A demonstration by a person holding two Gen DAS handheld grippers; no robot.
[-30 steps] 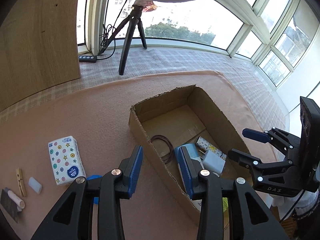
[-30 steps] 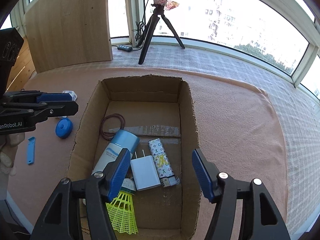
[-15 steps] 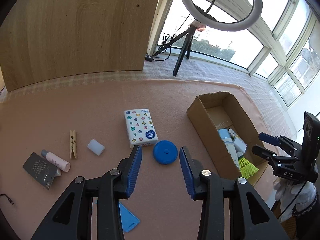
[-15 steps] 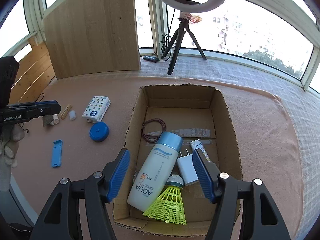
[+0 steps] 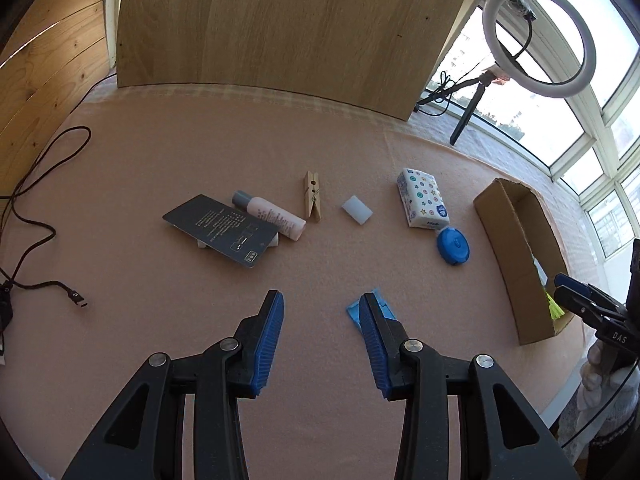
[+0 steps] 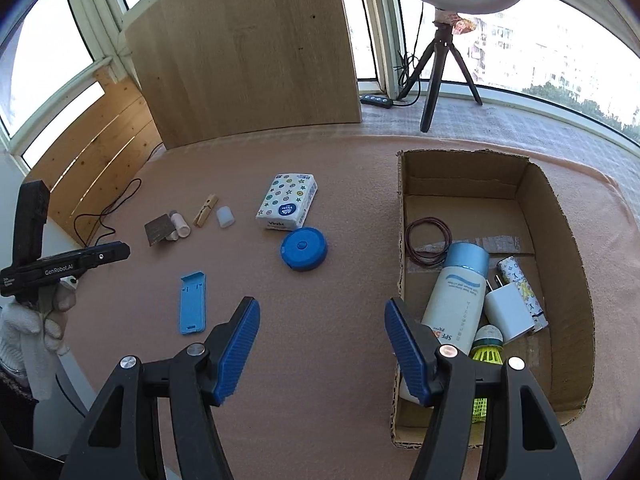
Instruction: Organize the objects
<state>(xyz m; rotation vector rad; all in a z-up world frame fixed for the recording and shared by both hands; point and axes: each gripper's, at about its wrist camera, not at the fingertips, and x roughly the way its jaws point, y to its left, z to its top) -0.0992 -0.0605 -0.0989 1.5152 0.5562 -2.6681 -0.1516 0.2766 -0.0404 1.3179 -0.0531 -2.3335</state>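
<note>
A: Starting with the left wrist view: report the state of the left gripper (image 5: 320, 336).

B: Its blue-padded fingers (image 5: 269, 340) stand spread, with only bare pink mat (image 5: 160, 152) between them. The right finger overlaps a flat blue plastic holder (image 5: 352, 311) lying just above centre-bottom.

A: Loose items?

B: Across the middle of the frame, left to right: a dark printed card (image 5: 220, 229) resting partly on a pink bottle with a grey cap (image 5: 272, 216); a wooden clothespin (image 5: 312, 195); a white eraser-like block (image 5: 357, 209); a patterned tissue pack (image 5: 423, 202); a round blue tape measure (image 5: 453, 245) touching the pack's lower corner. A black cable (image 5: 36, 208) lies at the left edge. The cardboard box (image 5: 516, 248) sits at the right, and the right gripper (image 5: 576, 292) shows at the far right edge, beside the box.

A: Right wrist view?

B: The right gripper (image 6: 322, 344), at bottom centre, has its fingers spread wide and nothing between them. The right finger overlaps the box's left wall. The cardboard box (image 6: 560, 248) fills the right side and holds a sunscreen bottle (image 6: 456, 300), a white charger plug (image 6: 509, 312), a patterned lighter (image 6: 520, 280), a yellow shuttlecock (image 6: 486, 354) and brown rubber bands (image 6: 428, 240).

A: Left gripper there?

B: At the left edge, held by a white-gloved hand (image 6: 28, 332); its finger spacing cannot be told from this angle. The blue holder (image 6: 193, 304) lies to its right, well apart from the box.
</note>
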